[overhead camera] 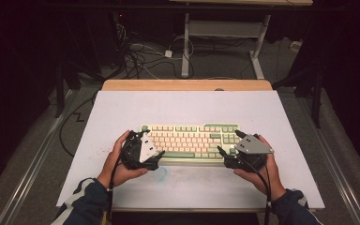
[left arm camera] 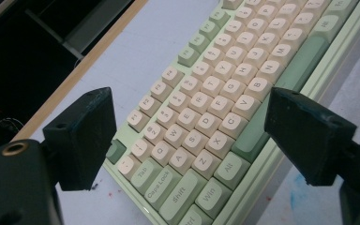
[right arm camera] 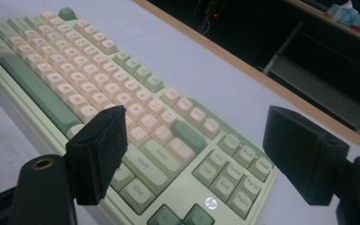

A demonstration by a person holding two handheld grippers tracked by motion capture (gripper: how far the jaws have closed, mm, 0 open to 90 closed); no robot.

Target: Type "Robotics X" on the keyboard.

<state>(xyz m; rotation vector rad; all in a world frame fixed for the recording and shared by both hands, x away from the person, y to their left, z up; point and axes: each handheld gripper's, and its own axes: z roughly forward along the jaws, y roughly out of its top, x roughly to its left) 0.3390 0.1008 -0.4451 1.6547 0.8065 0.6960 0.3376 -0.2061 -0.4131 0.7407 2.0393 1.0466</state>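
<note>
The green-and-cream keyboard (overhead camera: 190,141) lies flat near the bench's (overhead camera: 122,108) front edge, ungrasped, as the left gripper (left arm camera: 187,136) and right gripper (right arm camera: 194,154) flank its ends with fingers spread, so any handling seemingly remains undone.
</note>
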